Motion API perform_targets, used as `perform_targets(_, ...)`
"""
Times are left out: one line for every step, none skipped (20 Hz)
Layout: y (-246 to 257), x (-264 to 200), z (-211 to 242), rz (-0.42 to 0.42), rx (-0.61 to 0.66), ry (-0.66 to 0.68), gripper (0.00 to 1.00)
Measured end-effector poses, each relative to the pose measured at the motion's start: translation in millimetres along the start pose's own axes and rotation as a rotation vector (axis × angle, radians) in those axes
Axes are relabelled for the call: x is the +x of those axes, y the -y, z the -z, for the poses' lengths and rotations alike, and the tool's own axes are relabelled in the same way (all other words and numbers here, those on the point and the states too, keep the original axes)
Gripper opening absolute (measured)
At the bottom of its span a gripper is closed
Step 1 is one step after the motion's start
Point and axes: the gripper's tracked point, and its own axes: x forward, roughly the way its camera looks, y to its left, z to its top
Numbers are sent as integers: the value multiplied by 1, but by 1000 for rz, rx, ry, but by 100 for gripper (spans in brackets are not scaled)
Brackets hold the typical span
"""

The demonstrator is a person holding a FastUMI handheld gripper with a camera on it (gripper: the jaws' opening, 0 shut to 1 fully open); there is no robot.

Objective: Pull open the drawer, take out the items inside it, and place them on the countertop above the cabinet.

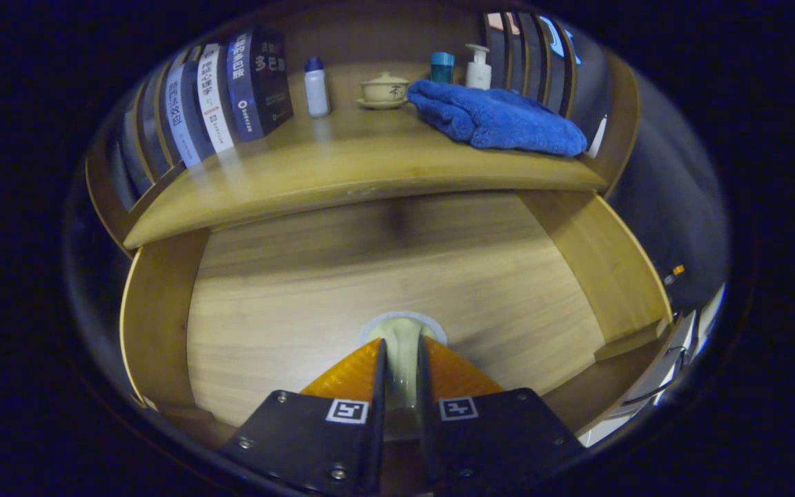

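Pinching a pale, rounded knob [403,345] between both fingers, the tool [401,359] met the smooth wooden drawer [342,276] front. Above, the glossy counter [342,172] bore a plush blue towel [497,117] near its right edge, a lidded cup [384,90], bottles, and books [228,93] at left.

The pale knob [403,345] on the drawer front [342,276] is half hidden where the gripper [401,369] has its fingers pressed on either side of it. Book spines [214,96] (left of the countertop [342,166]) curve off blurred; the blue towel [497,119] covers the bottoms of a teal cup [442,66] and a pump bottle [478,67].
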Motion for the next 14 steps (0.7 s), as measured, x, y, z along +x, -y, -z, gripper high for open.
perform_targets(-3, -7, -9, -9, 13, 34, 23)
perform_targets(-5, -17, -19, -13, 22, 66, 23)
perform_targets(-2, -26, -29, -9, 23, 93, 23)
perform_targets(-1, -35, -39, 2, 18, 118, 23)
perform_targets(-2, -43, -48, 8, 10, 142, 23)
perform_targets(-2, -48, -54, 14, 11, 148, 23)
perform_targets(-1, -49, -52, 24, 23, 130, 23)
perform_targets(-2, -48, -47, 27, 35, 104, 23)
perform_targets(-1, -43, -42, 30, 47, 78, 23)
perform_targets(2, -38, -36, 45, 44, 45, 23)
perform_targets(2, -37, -29, 44, 23, 24, 23)
perform_targets(5, -34, -26, 61, 3, -1, 35)
perform_targets(6, -30, -23, 73, -11, -12, 47)
perform_targets(5, -24, -18, 72, -8, -28, 58)
